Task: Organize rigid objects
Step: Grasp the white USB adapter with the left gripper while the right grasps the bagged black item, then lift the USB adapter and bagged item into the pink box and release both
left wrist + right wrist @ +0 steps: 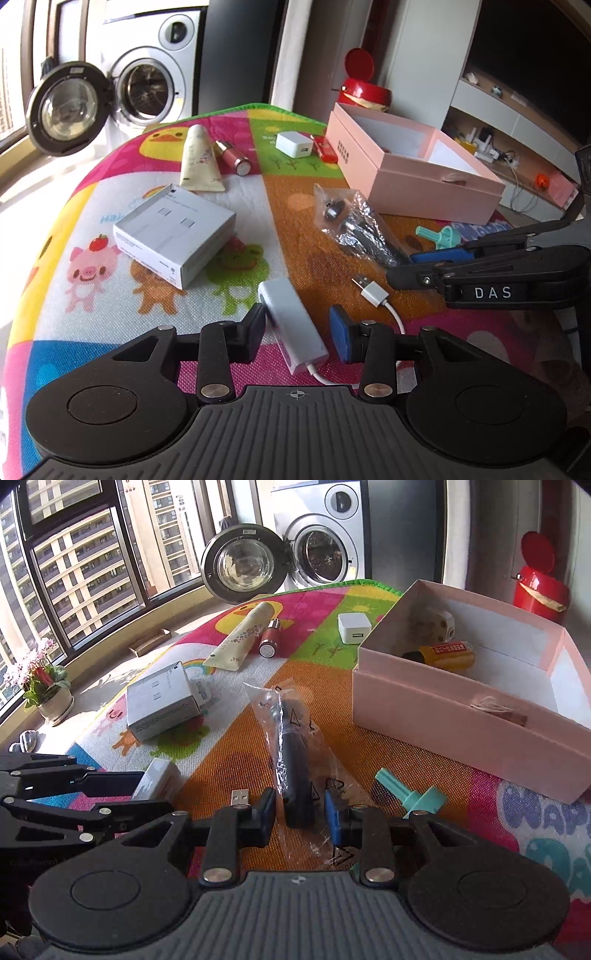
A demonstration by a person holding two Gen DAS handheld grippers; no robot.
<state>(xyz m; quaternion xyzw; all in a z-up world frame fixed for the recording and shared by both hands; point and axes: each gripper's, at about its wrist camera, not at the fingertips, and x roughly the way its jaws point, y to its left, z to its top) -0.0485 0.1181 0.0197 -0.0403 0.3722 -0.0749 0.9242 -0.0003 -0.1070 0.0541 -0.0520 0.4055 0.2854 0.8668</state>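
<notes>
A white USB adapter (293, 325) with a cable lies on the colourful mat between my left gripper's (301, 328) open fingers; the left pad touches it. It also shows in the right wrist view (157, 780). My right gripper (300, 814) is open around the near end of a black tool in a clear plastic bag (293, 753), seen too in the left wrist view (354, 225). An open pink box (472, 701) at the right holds a yellow item (448, 656) and other small things.
On the mat lie a white flat box (173, 232), a cream tube (197, 160), a pink lipstick (232, 157), a white charger cube (293, 144), a red item (324, 147) and a teal plastic piece (410, 794). An open washing machine (317, 546) and a red bin (539, 587) stand behind.
</notes>
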